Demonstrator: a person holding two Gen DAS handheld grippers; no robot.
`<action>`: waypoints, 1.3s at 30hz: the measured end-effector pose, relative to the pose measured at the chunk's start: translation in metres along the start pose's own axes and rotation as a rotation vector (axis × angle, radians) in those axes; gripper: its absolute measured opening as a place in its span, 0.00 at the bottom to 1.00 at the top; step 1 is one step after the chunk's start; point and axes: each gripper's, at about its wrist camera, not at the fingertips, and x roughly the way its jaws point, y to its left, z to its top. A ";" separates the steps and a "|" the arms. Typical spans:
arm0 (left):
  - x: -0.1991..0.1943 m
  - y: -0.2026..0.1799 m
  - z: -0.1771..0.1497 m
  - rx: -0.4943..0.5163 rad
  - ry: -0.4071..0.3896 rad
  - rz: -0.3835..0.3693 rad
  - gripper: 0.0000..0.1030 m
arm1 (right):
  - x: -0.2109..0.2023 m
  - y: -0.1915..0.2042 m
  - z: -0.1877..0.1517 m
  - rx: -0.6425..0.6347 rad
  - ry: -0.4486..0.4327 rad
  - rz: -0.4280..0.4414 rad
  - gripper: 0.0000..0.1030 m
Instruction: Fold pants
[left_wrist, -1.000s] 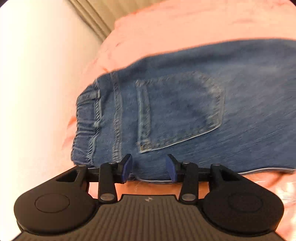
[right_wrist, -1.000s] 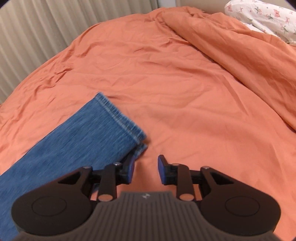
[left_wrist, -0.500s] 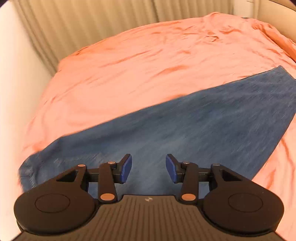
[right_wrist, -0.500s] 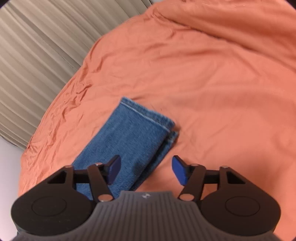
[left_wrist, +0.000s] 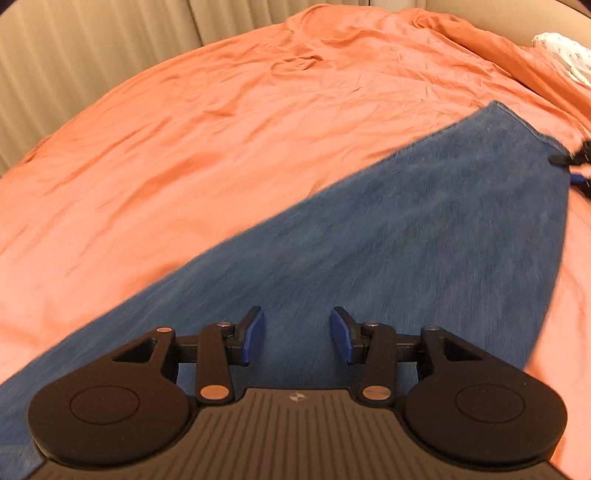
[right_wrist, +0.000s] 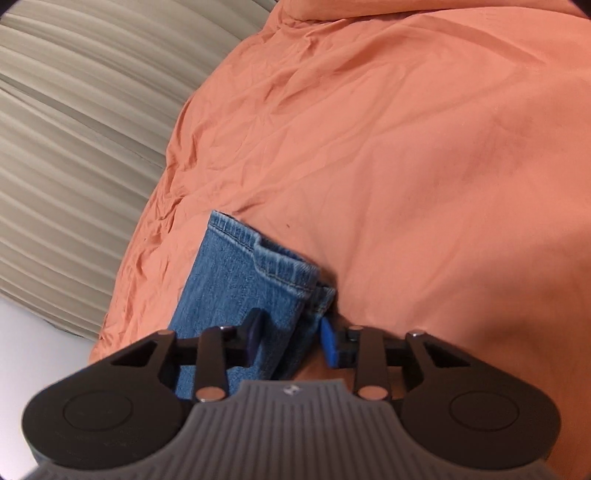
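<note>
Your left gripper (left_wrist: 297, 334) hovers over the leg of the blue jeans (left_wrist: 388, 258), jaws spread wide, nothing between the blue pads (left_wrist: 253, 334). Whether the pads touch the denim, you cannot tell; the cloth under them is motion-blurred.

The jeans lie flat on the orange bedsheet (left_wrist: 221, 147). In the left wrist view the leg runs from 7 o'clock up toward 2 o'clock, ending in the hem (left_wrist: 524, 123). At 3 o'clock, just beside the hem corner, your right gripper (left_wrist: 572, 166) enters the frame edge.

In the right wrist view your right gripper (right_wrist: 291, 338) is spread and straddles the near corner of the jeans (right_wrist: 240, 288): denim sits between the pads (right_wrist: 328, 345), the left pad over the cloth, the right pad at its edge. The jaws are not closed on it. Two stacked hems (right_wrist: 280, 269) show, the top one slightly offset from the lower.

Beige pleated curtains (right_wrist: 74, 147) hang at 9 to 11 o'clock past the bed edge. A white patterned pillow (left_wrist: 565, 51) shows at 2 o'clock in the left wrist view.
</note>
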 end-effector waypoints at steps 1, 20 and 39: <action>0.009 -0.003 0.008 -0.006 0.002 0.001 0.49 | 0.000 0.000 -0.001 -0.006 -0.002 0.001 0.24; 0.079 -0.063 0.081 0.256 0.026 0.152 0.47 | 0.000 0.002 -0.002 -0.090 -0.011 -0.034 0.16; 0.016 -0.145 0.008 0.523 0.064 -0.025 0.03 | 0.001 0.007 -0.003 -0.096 -0.009 -0.070 0.13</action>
